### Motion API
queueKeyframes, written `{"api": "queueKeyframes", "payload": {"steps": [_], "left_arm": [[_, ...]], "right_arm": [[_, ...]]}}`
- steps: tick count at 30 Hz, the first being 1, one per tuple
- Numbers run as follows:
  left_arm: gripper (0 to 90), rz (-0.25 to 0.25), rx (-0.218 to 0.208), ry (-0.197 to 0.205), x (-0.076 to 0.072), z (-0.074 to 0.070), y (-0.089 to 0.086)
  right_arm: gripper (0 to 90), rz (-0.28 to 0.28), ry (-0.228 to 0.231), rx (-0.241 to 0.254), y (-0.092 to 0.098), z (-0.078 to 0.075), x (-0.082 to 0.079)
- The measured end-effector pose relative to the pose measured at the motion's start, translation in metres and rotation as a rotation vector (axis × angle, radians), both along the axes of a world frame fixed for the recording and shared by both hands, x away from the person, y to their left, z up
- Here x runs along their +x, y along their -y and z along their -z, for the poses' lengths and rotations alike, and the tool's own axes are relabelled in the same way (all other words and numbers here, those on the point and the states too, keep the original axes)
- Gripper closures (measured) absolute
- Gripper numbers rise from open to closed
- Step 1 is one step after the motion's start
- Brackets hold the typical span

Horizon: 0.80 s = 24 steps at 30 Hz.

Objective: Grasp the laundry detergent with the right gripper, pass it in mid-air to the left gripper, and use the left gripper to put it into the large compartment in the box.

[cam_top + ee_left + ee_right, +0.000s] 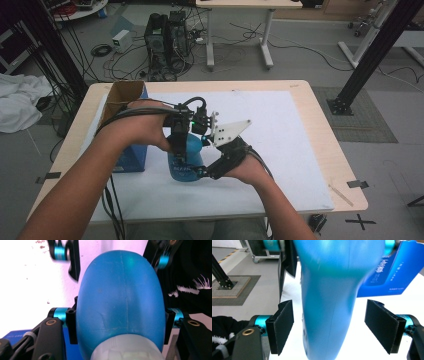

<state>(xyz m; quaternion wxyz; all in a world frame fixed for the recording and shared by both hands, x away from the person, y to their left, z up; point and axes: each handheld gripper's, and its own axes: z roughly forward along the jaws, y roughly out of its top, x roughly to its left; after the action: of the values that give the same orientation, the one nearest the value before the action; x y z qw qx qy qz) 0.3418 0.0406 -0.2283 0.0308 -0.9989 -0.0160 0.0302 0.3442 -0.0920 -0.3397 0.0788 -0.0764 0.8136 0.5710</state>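
The blue bottle [184, 161] stands near the middle of the white mat [280, 150] in the high view, with an open cardboard-lined blue box [126, 125] just beside it on the left and both hands crowding over it. In the left gripper view the left gripper [120, 322] has its jaws pressed against the bottle's [120, 300] smooth rounded sides (a pale cap sits at the bottom edge). In the right gripper view the right gripper [333, 327] is spread, its pads [283, 326] apart from the bottle's [329, 302] narrower blue body, the printed box [392, 272] behind.
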Motion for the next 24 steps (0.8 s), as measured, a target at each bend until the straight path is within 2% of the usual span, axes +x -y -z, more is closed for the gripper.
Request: {"api": "queueKeyframes", "payload": {"steps": [4, 5, 6, 7, 9, 10, 13, 17, 19, 22, 24], "left_arm": [[38.6, -0.031, -0.006, -0.013, 0.003, -0.009, -0.003], [38.5, -0.021, -0.005, -0.008, 0.005, -0.011, -0.004], [38.5, -0.034, -0.01, -0.008, 0.006, -0.014, -0.005], [38.5, -0.047, -0.01, -0.01, 0.007, -0.016, -0.006], [38.6, -0.066, -0.013, -0.006, 0.009, -0.022, -0.008], [38.5, -0.077, -0.011, 0.004, 0.01, -0.025, -0.01], [38.5, -0.121, -0.01, 0.011, 0.015, -0.034, -0.015], [38.5, -0.184, -0.019, 0.024, 0.02, -0.048, -0.023], [38.5, -0.213, -0.024, 0.027, 0.023, -0.056, -0.028], [38.5, -0.265, -0.024, 0.019, 0.029, -0.069, -0.038], [38.5, -0.323, -0.037, 0.004, 0.032, -0.077, -0.045]], "right_arm": [[19.2, 0.002, 0.028, -0.009, 0.009, -0.005, 0.002], [16.1, 0.109, -0.184, -0.134, 0.019, -0.007, -0.013], [13.8, 0.147, -0.217, -0.166, 0.023, -0.009, -0.016], [13.8, 0.153, -0.183, -0.167, 0.025, -0.01, -0.013], [13.8, 0.162, -0.164, -0.172, 0.031, -0.013, -0.011], [13.8, 0.185, -0.192, -0.195, 0.034, -0.015, -0.012], [13.6, 0.198, -0.196, -0.229, 0.04, -0.021, -0.011], [13.2, 0.236, -0.171, -0.257, 0.048, -0.026, -0.008], [13.2, 0.244, -0.177, -0.267, 0.051, -0.028, -0.006], [13.2, 0.25, -0.164, -0.29, 0.057, -0.032, -0.002], [13.1, 0.259, -0.157, -0.305, 0.059, -0.034, 0.0]]}}
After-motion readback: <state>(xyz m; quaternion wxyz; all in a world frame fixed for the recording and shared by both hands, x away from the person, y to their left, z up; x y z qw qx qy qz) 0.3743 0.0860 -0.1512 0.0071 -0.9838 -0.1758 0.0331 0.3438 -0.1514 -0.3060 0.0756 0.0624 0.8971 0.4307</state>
